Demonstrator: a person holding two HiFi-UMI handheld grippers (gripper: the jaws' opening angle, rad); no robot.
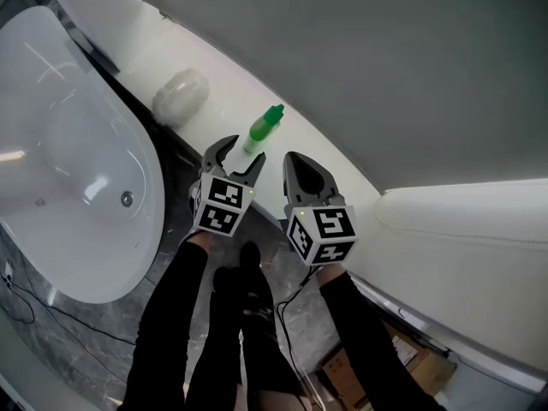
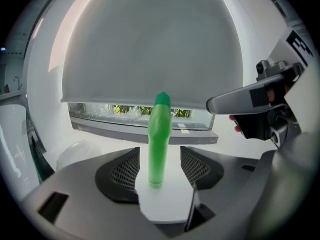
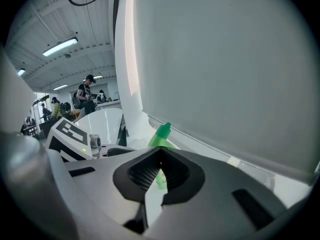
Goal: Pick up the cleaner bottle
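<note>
Cleaner bottle (image 1: 264,129): I see it green and upright on the white ledge (image 1: 240,92), under the grey blind (image 2: 150,49).
Left gripper (image 1: 245,148): I have its jaws spread wide; the bottle stands between them in the left gripper view, and neither pad touches it.
Right gripper (image 1: 295,163): just beside the left one, its jaws drawn together at the tips with nothing held; I see the bottle only beyond them.
Ledge neighbour: a pale crumpled bundle (image 1: 181,92) lies near the bottle, apart from it.
Tub (image 1: 77,161): white, on my left, below the ledge.
</note>
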